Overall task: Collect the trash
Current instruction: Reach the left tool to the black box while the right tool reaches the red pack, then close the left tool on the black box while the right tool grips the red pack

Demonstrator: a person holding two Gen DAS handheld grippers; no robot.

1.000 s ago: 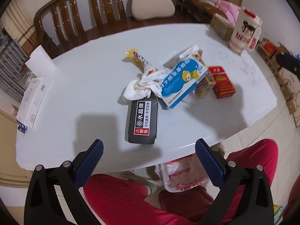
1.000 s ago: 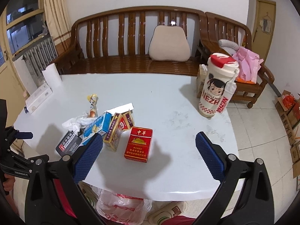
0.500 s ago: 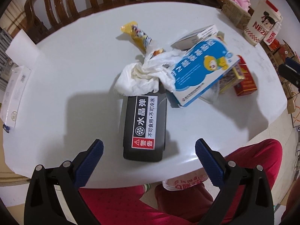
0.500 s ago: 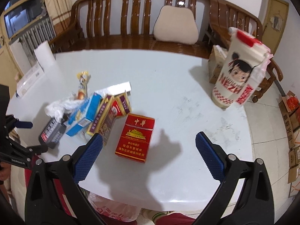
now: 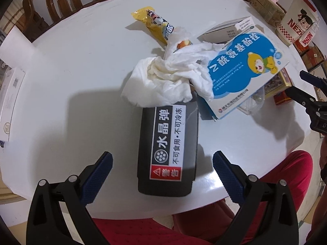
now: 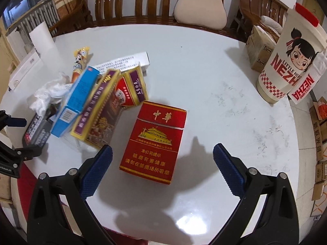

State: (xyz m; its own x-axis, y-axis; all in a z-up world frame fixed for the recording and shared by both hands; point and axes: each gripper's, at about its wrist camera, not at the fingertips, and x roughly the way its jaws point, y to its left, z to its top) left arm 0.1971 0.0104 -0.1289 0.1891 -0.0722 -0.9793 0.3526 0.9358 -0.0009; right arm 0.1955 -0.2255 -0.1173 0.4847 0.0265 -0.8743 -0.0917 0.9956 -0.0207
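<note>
A pile of trash lies on the white table (image 5: 81, 65). In the left wrist view a black box (image 5: 167, 151) lies between the fingers of my open left gripper (image 5: 162, 170), with a crumpled tissue (image 5: 167, 81), a yellow snack wrapper (image 5: 153, 25) and a blue medicine box (image 5: 243, 71) beyond it. In the right wrist view a red cigarette pack (image 6: 153, 140) lies just ahead of my open right gripper (image 6: 162, 170), with a purple-gold pack (image 6: 98, 112) and the blue medicine box (image 6: 75, 100) to its left.
A tall Nezha cup (image 6: 290, 61) stands at the table's right edge. A wooden bench (image 6: 143, 0) with a cushion (image 6: 200, 6) runs behind the table. White boxes (image 5: 10, 94) lie at the table's left side. Cardboard boxes (image 6: 320, 143) sit on the floor at right.
Both grippers have moved forward and down toward the table. The black box now sits between the left fingers and the red pack is close ahead of the right gripper.
</note>
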